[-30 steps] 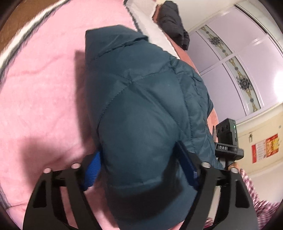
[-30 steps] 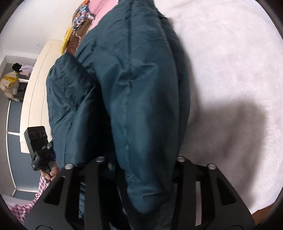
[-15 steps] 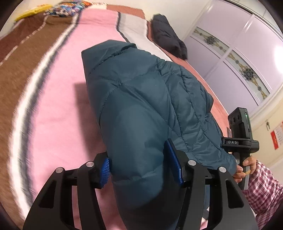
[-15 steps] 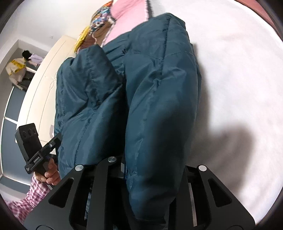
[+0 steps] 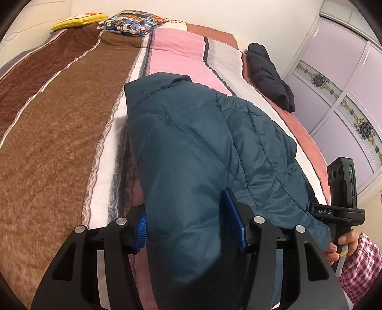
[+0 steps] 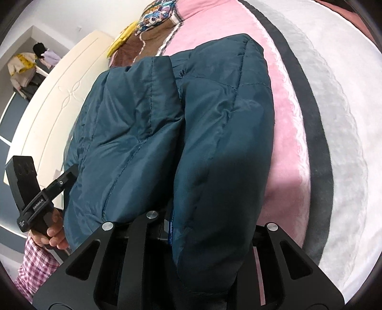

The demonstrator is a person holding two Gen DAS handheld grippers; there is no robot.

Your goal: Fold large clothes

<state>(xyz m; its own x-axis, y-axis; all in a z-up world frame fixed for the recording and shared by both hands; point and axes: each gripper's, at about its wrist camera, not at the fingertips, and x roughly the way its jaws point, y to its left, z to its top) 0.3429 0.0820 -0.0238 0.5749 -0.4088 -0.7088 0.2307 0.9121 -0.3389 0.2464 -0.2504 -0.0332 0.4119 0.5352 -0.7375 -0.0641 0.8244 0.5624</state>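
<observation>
folded jacket carried over the bed

the striped bed (image 5: 59, 143) lies under everything. the teal puffer jacket (image 5: 191, 147), doubled into a thick bundle, hangs above it between both tools. the left gripper (image 5: 191, 229) has its jaws clamped on one padded edge; the right gripper (image 6: 210, 229) pinches the other. judged step: placing the fold. next, lower evenly, then release.

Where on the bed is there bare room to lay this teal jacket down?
Open blanket: the brown stripes left of the teal jacket, up to the cartoon pillow, and the pink-and-white band to its right. Crowded: the far right edge, where the black garment lies.
</observation>
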